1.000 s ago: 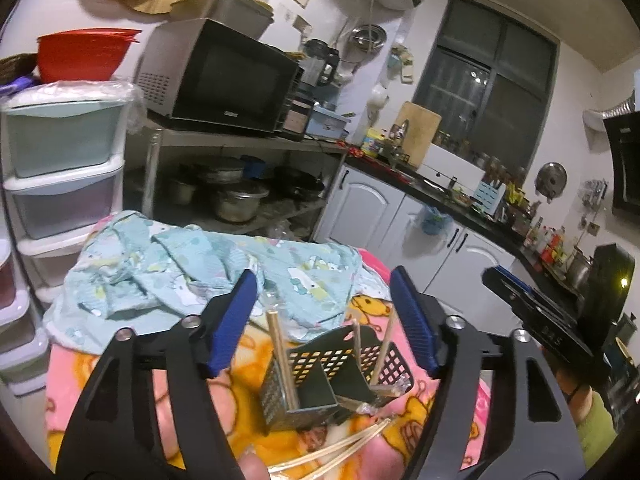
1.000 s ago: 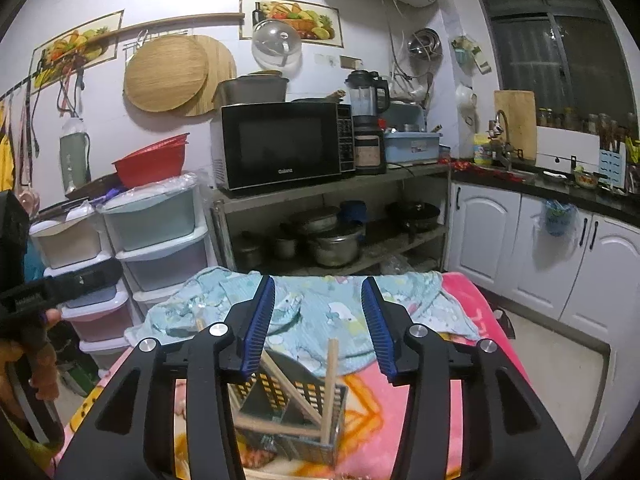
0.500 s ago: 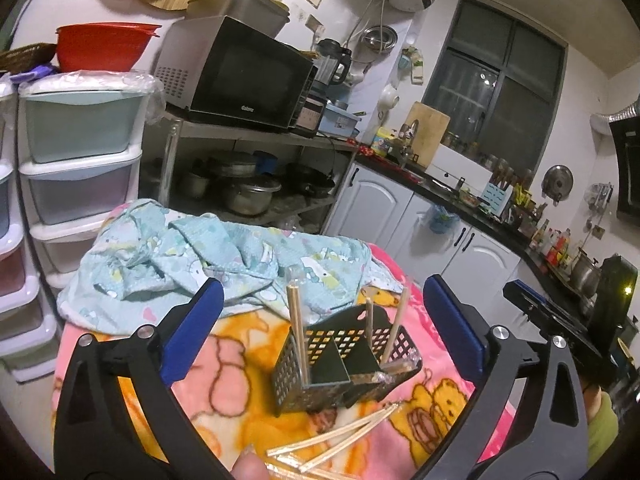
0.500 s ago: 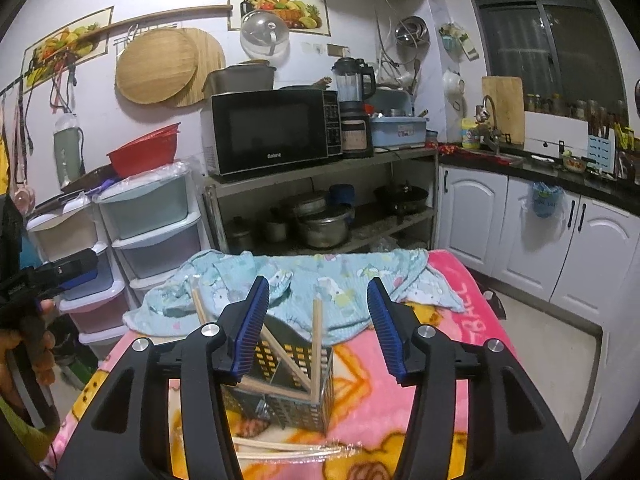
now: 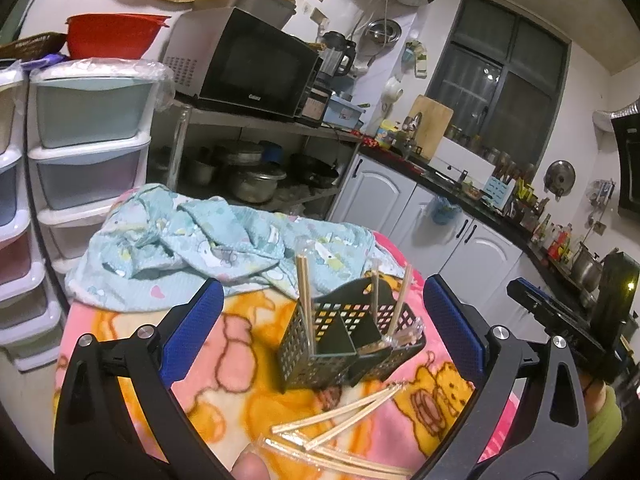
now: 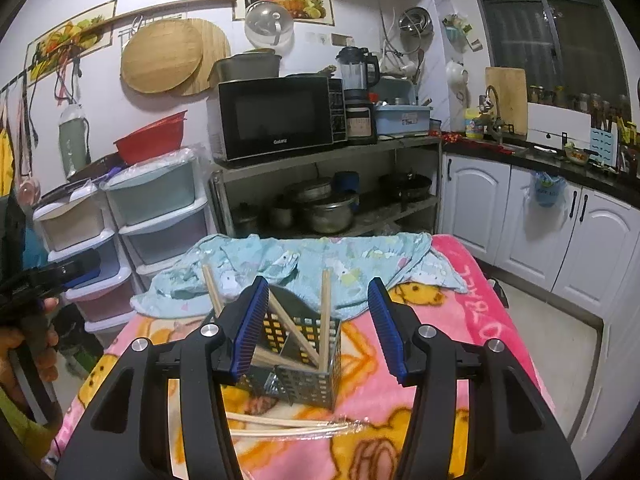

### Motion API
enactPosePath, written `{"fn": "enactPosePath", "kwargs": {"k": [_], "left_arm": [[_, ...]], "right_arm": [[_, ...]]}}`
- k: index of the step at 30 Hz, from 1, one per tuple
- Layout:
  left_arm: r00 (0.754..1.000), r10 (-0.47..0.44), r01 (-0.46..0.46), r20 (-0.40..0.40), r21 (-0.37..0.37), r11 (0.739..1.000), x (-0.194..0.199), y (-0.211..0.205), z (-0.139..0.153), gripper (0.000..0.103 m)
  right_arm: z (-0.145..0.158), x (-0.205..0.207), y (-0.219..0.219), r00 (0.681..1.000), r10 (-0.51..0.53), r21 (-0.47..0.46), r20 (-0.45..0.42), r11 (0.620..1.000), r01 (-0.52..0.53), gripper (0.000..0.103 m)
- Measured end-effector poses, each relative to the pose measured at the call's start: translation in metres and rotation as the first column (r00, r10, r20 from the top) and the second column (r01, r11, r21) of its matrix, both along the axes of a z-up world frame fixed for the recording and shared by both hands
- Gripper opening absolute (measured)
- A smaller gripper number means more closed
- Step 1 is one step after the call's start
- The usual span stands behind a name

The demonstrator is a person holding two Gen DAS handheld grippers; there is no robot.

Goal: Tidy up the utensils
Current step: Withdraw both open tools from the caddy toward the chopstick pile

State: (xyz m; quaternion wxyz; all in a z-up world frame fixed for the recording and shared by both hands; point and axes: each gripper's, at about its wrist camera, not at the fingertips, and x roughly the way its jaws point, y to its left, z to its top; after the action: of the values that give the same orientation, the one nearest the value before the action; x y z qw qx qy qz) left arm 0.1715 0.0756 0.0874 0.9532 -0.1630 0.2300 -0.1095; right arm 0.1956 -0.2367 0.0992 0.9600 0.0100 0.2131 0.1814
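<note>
A black perforated utensil holder (image 5: 320, 356) stands on the pink cartoon blanket (image 5: 248, 364), with several wooden chopsticks (image 5: 305, 292) upright or leaning in its compartments. More chopsticks in clear wrap (image 5: 344, 420) lie on the blanket in front of it. My left gripper (image 5: 320, 284) is open wide, a short way back from the holder, with nothing between its blue pads. In the right wrist view the holder (image 6: 304, 384) and its chopsticks (image 6: 325, 308) show beyond my right gripper (image 6: 317, 282), which is half open and holds nothing. The wrapped chopsticks (image 6: 288, 426) lie below it.
A crumpled light-blue cloth (image 5: 200, 240) covers the blanket's far end. Plastic drawer units (image 5: 88, 152) stand to the left. A metal shelf with a microwave (image 6: 276, 120) and pots is behind, and white cabinets (image 6: 600, 240) run along the right. A fingertip (image 5: 248, 466) shows at the bottom edge.
The left jaws have spread from partly open to wide. Both grippers have drawn back from the holder, so the wrapped chopsticks on the blanket now show more fully.
</note>
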Motion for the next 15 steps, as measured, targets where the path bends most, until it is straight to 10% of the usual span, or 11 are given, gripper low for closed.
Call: {"fn": "enactPosePath", "kwargs": {"k": [15], "left_arm": [[0.998, 0.005, -0.005, -0.059, 0.008, 1.000, -0.012, 0.000, -0.025, 0.092]], "right_arm": [[-0.017, -0.015, 0.006, 0.999, 0.021, -0.019, -0.047, 1.000, -0.022, 0.050]]}}
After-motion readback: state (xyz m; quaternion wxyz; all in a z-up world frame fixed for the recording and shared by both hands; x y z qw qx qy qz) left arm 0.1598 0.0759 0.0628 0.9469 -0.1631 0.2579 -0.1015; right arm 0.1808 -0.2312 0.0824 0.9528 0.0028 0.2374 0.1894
